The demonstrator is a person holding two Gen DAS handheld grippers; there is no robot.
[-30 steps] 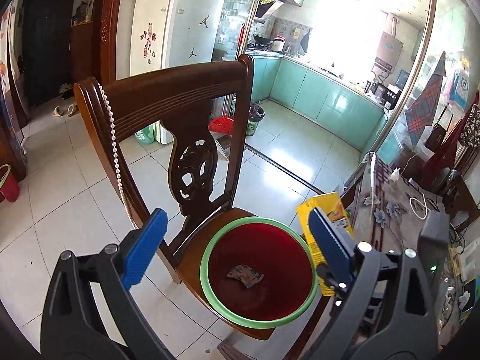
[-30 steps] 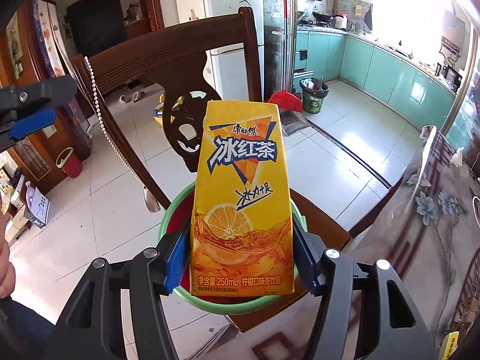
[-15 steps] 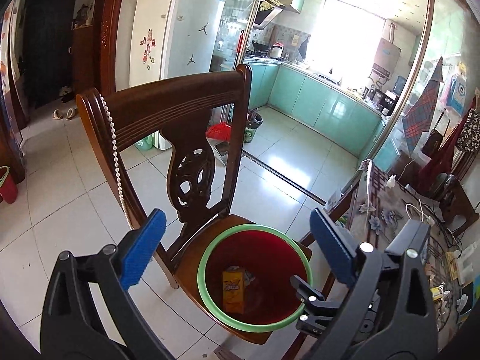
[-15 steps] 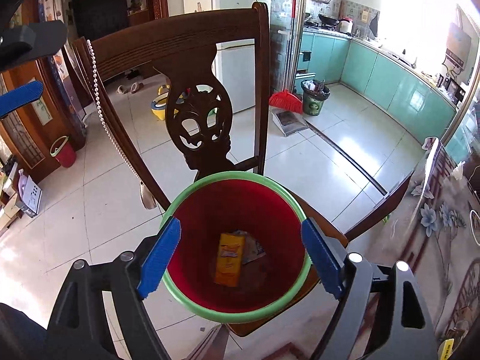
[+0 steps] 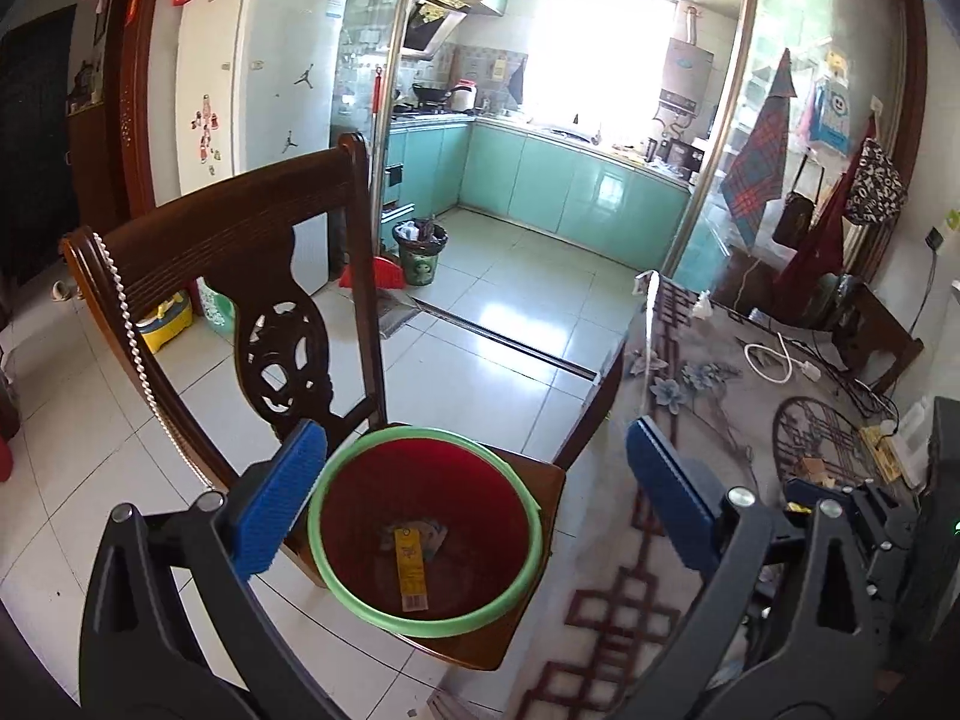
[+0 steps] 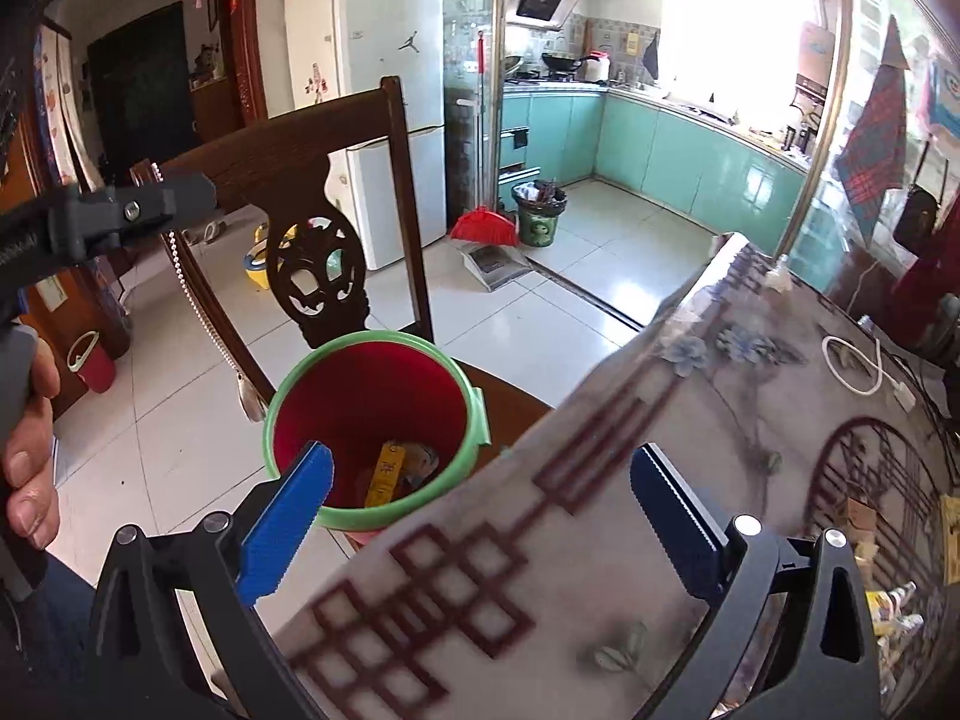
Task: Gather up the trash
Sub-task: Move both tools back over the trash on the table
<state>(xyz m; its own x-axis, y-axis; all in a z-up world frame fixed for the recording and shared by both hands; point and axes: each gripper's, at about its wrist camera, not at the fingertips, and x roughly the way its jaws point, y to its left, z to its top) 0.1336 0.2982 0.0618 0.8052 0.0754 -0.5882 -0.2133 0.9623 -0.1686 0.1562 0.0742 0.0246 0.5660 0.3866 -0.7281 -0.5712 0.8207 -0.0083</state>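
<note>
A white-tiled floor (image 5: 528,324) is seen running back to a kitchen of turquoise cabinets (image 5: 570,186), with a tall white refrigerator (image 5: 258,78) standing at the left of the opening. On the right, a desk covered by a grey flowered cloth with a dark red lattice border (image 6: 690,432) is seen; a white cable (image 6: 852,366) lies coiled on it, and small scraps, too blurred to be named, are glimpsed at its far right edge. A dark carved wooden chair (image 5: 252,240) is placed against the corner of the desk, a string of white beads (image 5: 129,312) being hung over its back. On the chair seat a red plastic bucket with a green rim (image 5: 420,528) is stood, hemmed between the chair back and the desk edge. Inside it, a yellow drink carton (image 5: 409,564) is found lying on the bottom, on what may be a crumpled wrapper. A red broom (image 6: 483,225) and a small green waste bin (image 6: 538,213) are seen on the kitchen floor beyond. The left tongs (image 5: 474,501) are being opened wide above the bucket, nothing between them. The right tongs (image 6: 480,516) are likewise being opened over the desk edge, released and empty.
</note>
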